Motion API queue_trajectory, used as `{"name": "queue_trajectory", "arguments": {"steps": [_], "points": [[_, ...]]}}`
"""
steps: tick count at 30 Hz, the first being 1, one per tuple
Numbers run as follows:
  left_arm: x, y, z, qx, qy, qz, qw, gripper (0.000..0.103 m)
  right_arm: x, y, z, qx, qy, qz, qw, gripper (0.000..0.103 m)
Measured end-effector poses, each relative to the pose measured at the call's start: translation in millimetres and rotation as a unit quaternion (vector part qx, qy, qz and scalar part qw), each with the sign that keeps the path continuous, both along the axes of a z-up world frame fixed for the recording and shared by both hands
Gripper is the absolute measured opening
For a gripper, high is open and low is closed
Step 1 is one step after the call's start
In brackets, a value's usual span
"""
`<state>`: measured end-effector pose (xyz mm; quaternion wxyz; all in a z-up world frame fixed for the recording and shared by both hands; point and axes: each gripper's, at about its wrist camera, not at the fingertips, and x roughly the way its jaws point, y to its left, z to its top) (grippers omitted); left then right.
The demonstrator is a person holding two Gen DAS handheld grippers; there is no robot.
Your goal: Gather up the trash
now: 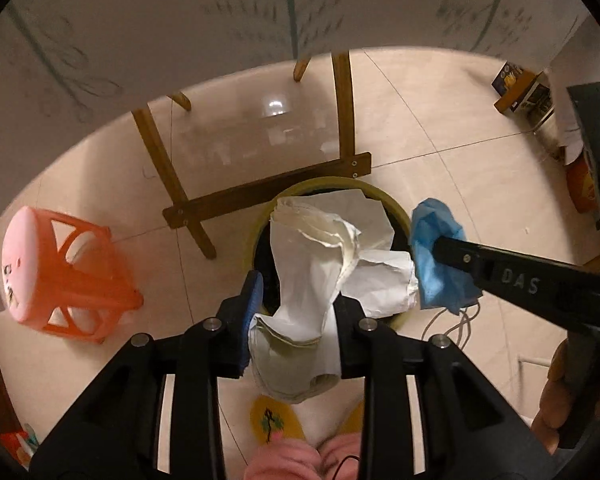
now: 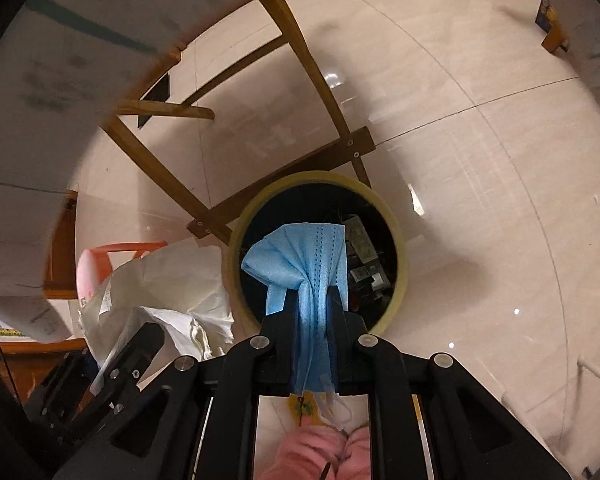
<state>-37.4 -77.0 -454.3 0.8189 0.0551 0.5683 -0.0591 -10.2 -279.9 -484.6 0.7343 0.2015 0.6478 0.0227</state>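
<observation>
A round bin with a yellow rim (image 1: 396, 208) (image 2: 312, 178) stands on the tiled floor, dark inside, with some scraps at the bottom. My left gripper (image 1: 300, 292) points down over its near edge, shut on crumpled white paper (image 1: 308, 264) that spreads across the bin's mouth. The right gripper (image 2: 306, 304) hangs above the bin opening, shut on a blue face mask (image 2: 300, 252); the mask's white ear loops dangle behind the jaws. In the left wrist view the right gripper (image 1: 440, 244) and mask (image 1: 436, 272) are over the bin's right rim. The paper (image 2: 168, 280) shows left of the bin.
Wooden table legs and crossbars (image 1: 260, 192) stand just behind the bin, under a hanging white tablecloth (image 1: 180, 20). An orange plastic stool (image 1: 72, 280) is on the left. Boxes (image 1: 520, 88) sit at the far right. A person's yellow slippers (image 1: 272, 420) are below the grippers.
</observation>
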Motion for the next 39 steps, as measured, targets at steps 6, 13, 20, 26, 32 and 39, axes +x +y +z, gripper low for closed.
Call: {"name": "queue_trajectory", "arguments": {"steps": [6, 13, 20, 26, 32, 39], "points": [[9, 6, -37, -0.001, -0.004, 0.004, 1.0, 0.044, 12, 10, -40, 0.003, -0.013, 0.004, 1.0, 0.04], [10, 19, -46, -0.001, -0.017, 0.018, 0.9997, 0.077, 10, 11, -62, -0.001, -0.019, 0.012, 1.0, 0.045], [6, 24, -36, 0.004, -0.024, 0.025, 0.9994, 0.081, -2, 13, -60, -0.007, -0.02, 0.018, 1.0, 0.045], [1, 22, -15, 0.009, -0.022, 0.033, 0.9992, 0.082, -7, 16, -48, -0.01, -0.03, 0.026, 0.999, 0.045], [0, 29, 19, -0.001, 0.0, 0.055, 0.9985, 0.081, -15, 19, -8, -0.006, -0.037, 0.025, 0.999, 0.045], [-6, 34, 80, -0.002, -0.007, 0.07, 0.9975, 0.082, -25, 18, 57, -0.005, -0.038, 0.025, 0.999, 0.045]]}}
